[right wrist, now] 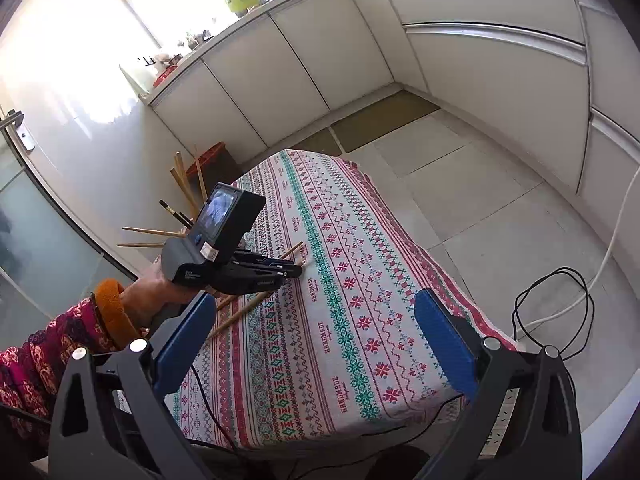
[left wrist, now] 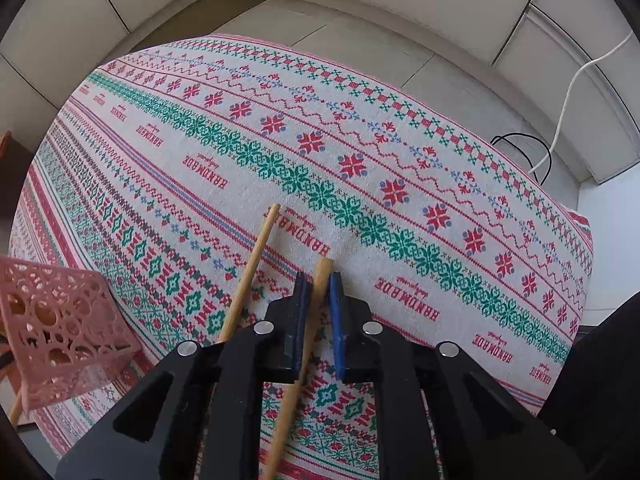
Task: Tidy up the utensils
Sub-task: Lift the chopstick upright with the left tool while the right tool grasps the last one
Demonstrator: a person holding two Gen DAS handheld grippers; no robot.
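Kitchen floor tiles and white cabinets round a table w/ patterned tablecloth (left wrist: 400, 168). Left gripper (left wrist: 318, 288) low over cloth, blue pads pinched on one wooden chopstick (left wrist: 320, 280); long axis running fwd along the fingers, tip poking just past them. Second chopstick (left wrist: 256, 252) lying just left of gripper, angled similarly. Pink lattice basket (left wrist: 60, 328) further left, near table edge, prob the drop spot. Right gripper (right wrist: 316, 336) well apart, jaws wide, holding nothing.
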